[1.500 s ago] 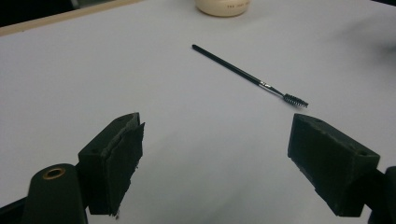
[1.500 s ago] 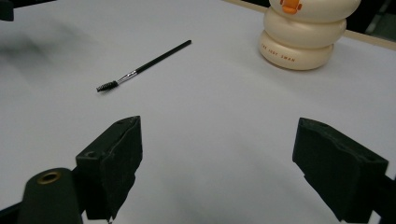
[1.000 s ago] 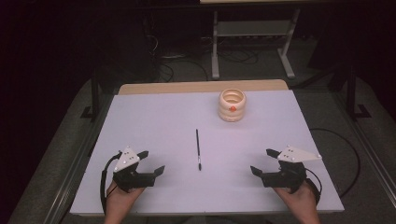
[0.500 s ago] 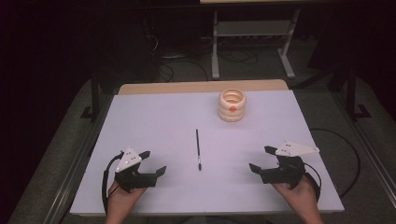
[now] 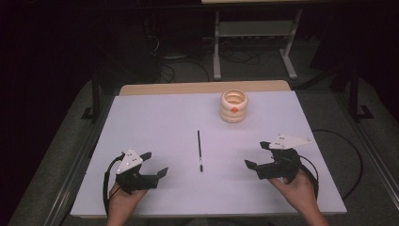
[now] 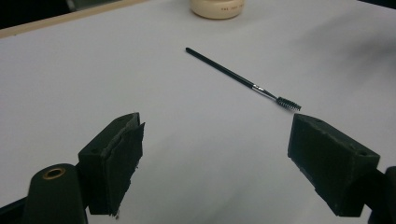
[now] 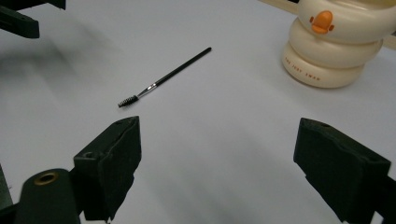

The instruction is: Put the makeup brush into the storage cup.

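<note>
A thin black brush (image 5: pixel 199 149) with a small bristled tip lies lengthwise at the middle of the white table (image 5: pixel 155 117), tip toward me. It also appears in the left gripper view (image 6: pixel 238 77) and the right gripper view (image 7: pixel 163 77). A cream ringed holder (image 5: pixel 234 105) with an orange mark stands behind it, seen close in the right gripper view (image 7: pixel 336 44). My left gripper (image 5: pixel 155 164) rests open near the front left, nothing between its jaws. My right gripper (image 5: pixel 256 155) is open at the front right, lifted a little, also holding nothing.
The table's wooden far edge (image 5: pixel 202 87) borders a dark floor with cables and a metal stand (image 5: pixel 254 33). A cable (image 5: pixel 348 160) loops off the right side. A hand (image 5: pixel 301 188) holds the right gripper at the front edge.
The right gripper has crept slightly forward and left across the frames. The left gripper, brush and holder have not moved.
</note>
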Tool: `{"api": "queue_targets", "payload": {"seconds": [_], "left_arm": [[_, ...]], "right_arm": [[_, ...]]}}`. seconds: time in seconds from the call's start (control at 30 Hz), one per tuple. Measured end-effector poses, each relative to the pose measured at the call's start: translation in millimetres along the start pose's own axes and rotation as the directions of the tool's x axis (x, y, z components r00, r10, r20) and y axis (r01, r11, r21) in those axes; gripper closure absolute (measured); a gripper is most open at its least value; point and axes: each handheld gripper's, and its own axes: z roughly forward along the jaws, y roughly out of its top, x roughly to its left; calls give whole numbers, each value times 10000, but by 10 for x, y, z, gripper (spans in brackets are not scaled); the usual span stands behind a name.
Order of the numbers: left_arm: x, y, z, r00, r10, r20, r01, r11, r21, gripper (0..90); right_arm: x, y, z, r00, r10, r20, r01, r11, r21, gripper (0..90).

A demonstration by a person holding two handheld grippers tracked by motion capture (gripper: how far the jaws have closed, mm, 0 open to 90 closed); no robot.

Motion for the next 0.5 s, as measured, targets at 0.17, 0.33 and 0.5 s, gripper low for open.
{"api": "queue_targets", "payload": {"seconds": [0.17,0.33,0.5], "left_arm": [[-1,2,7,10000,54,21,-54,10000,11,177],[-2,6,13,10000,87,28,-87,9999,-80,177],[-1,11,11,9999,109,43,-109,9999,-86,177]], "right_arm": [[25,125,72,9998,-92,-181,96,9998,199,141],[47,266,148,9994,-132,-319,143,9993,350,143],[66,403,241,9987,-124,-492,152,9982,578,149]]}}
